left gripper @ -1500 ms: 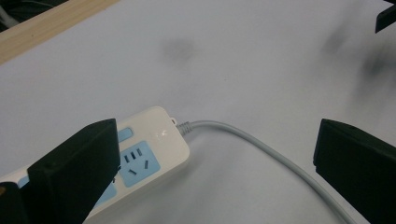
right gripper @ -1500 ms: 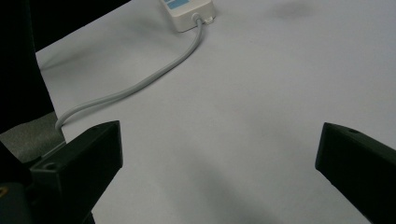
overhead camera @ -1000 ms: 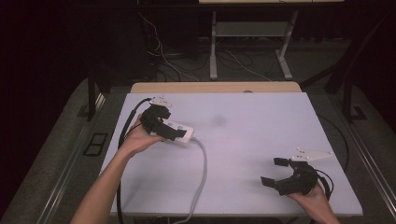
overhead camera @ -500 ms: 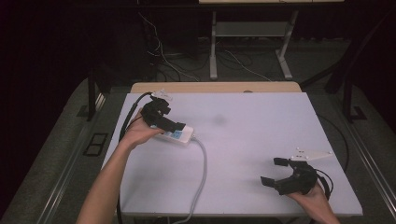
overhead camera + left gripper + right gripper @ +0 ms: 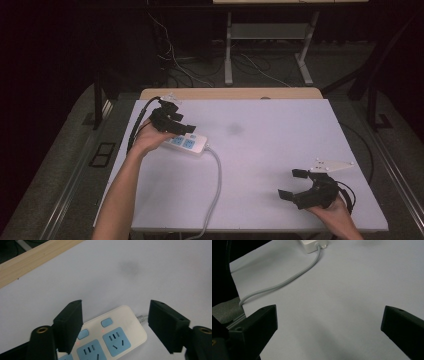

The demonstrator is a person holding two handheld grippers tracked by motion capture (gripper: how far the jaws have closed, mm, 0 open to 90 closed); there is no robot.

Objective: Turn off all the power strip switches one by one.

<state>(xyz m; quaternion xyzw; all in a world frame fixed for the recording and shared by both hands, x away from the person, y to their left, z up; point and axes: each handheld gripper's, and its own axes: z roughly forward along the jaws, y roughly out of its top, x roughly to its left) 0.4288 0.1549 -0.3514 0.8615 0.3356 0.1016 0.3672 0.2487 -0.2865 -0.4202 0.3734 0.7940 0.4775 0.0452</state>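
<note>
i have the left gripper (image 5: pixel 187 131) over the white power strip (image 5: pixel 187 143), which lies flat on the white table (image 5: pixel 280 130) with its grey cord (image 5: pixel 216 185) trailing off the near edge. its jaws have just been closing and now straddle the cord end of the power strip (image 5: pixel 112 333), but i see a gap on both sides, so nothing is pinched yet. the right gripper (image 5: pixel 292 185) sits spread wide, well apart from the power strip, over bare table. my worry: the jaws look set skew to the casing, so closing could slide or twist the strip, or land on a switch button (image 5: pixel 106 322). the strip's far end is hidden under my left hand (image 5: pixel 147 137), and i cannot tell where the cord runs.
</note>
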